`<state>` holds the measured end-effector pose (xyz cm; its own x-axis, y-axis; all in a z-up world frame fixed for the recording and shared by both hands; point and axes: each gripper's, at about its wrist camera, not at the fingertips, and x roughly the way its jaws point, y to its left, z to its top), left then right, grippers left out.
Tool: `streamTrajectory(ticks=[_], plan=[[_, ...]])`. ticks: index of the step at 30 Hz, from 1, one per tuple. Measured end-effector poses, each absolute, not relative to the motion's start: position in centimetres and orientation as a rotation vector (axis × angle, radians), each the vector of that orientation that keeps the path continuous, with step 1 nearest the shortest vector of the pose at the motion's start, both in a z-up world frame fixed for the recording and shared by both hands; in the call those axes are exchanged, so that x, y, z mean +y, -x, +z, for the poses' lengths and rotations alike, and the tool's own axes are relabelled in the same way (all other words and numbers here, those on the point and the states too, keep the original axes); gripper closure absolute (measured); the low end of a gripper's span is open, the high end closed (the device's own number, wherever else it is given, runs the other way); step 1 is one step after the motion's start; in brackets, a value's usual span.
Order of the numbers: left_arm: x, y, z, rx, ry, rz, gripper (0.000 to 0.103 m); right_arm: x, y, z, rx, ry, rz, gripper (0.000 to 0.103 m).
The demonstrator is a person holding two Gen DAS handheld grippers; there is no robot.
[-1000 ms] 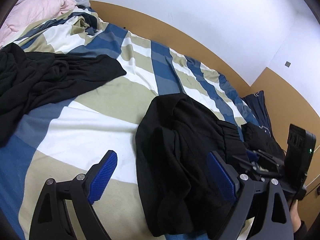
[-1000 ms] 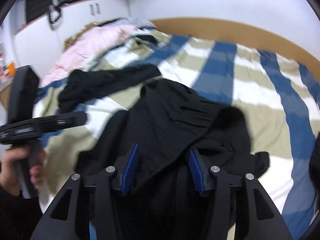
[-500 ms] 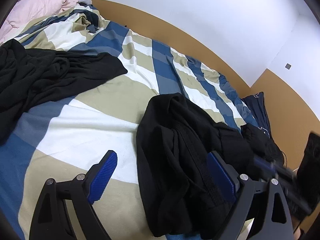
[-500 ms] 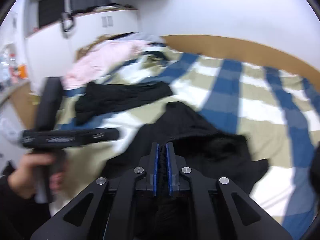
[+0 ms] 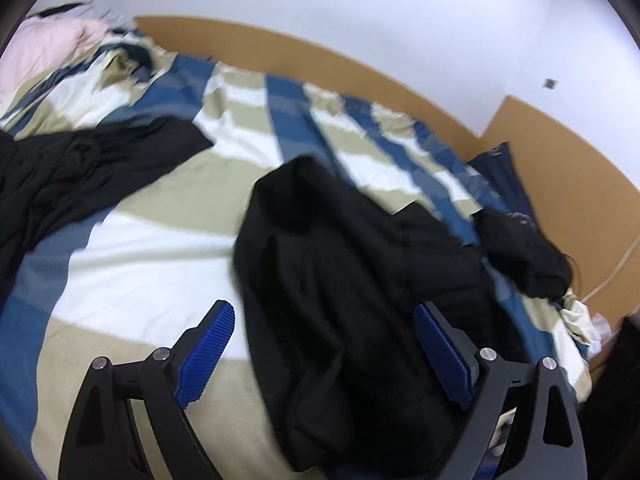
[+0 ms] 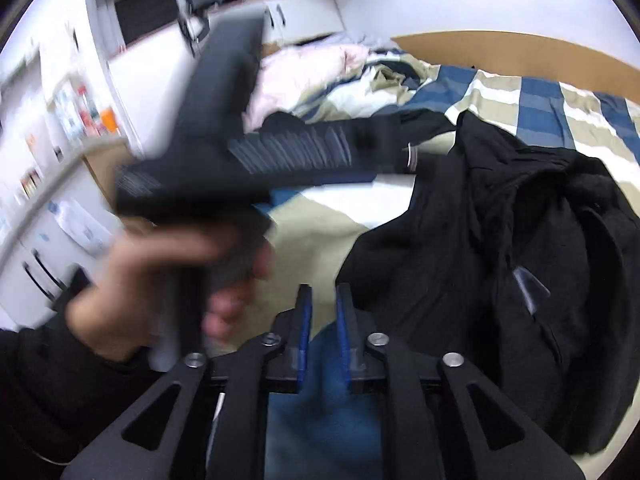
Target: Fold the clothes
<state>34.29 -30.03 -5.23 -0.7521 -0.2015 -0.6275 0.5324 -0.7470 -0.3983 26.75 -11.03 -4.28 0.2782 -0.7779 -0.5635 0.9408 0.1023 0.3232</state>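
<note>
A: What is changed since a second ago?

B: The right gripper (image 6: 322, 320) was spread about a fold of the black garment (image 6: 500, 264) then and was clamped shut half a second ago. Now its jaws are opening again, a narrow gap is seen between the blue pads, and no cloth is caught there; only the blue stripe of the bedspread (image 6: 320, 412) is seen through the gap. The garment is left just to the right of it. The left gripper (image 5: 324, 344) is kept as wide as before, and nothing is pinched by it.

A: Where is the garment placed?

B: It is heaped in the middle of the bed, crumpled into soft, thick folds, with its near edge lying between the spread left fingers (image 5: 208, 348). A second dark garment (image 5: 84, 168) is spread flatter, well apart to the left.

A: What materials are noted?

B: Ribbed blue rubber pads are carried on matte black plastic arms with metal rivets. The bedspread is a smooth cotton in broad blue, white and beige checks. A pink quilt (image 5: 48, 48) is bunched at the far end, and a brown wooden board (image 5: 320, 64) is run along the wall.
</note>
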Motion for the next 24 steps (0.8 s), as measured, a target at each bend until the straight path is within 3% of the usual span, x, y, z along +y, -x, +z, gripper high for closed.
streamTrajectory(ticks=[2,4,5,11,19,21,23,24], plan=[[-30.7,-35.0,-6.2,0.904,-0.786,-2.456,0.011,-9.3,-24.0,-2.4,0.21,-0.673,-1.34,0.056],[-30.9,-35.4,-6.6,0.904,-0.808,-2.44,0.011,-8.4,-19.5,-0.1,0.191,-0.618,-1.457,0.039],[-30.8,-35.5,-6.5,0.894,-0.814,-2.442,0.011,-8.1,-17.2,0.9,0.186,-0.592,-1.516,0.036],[-30.7,-35.1,-6.6,0.885,-0.834,-2.445,0.011,-15.2,-5.3,-0.4,0.485,-0.659,-1.65,0.036],[-31.3,-34.2,-5.8,0.875,-0.826,-2.459,0.011,-21.1,-1.3,-4.8,0.558,-0.801,-1.497,0.036],[-31.7,-34.5,-5.4,0.88,-0.791,-2.458,0.011,-21.7,-1.4,-5.5,0.537,-0.829,-1.442,0.044],[-32.3,-34.7,-5.1,0.893,-0.762,-2.45,0.011,-22.4,-1.5,-6.2,0.515,-0.857,-1.386,0.096],[-32.6,-34.8,-5.0,0.903,-0.751,-2.444,0.011,-22.5,-1.6,-6.3,0.501,-0.86,-1.361,0.096]])
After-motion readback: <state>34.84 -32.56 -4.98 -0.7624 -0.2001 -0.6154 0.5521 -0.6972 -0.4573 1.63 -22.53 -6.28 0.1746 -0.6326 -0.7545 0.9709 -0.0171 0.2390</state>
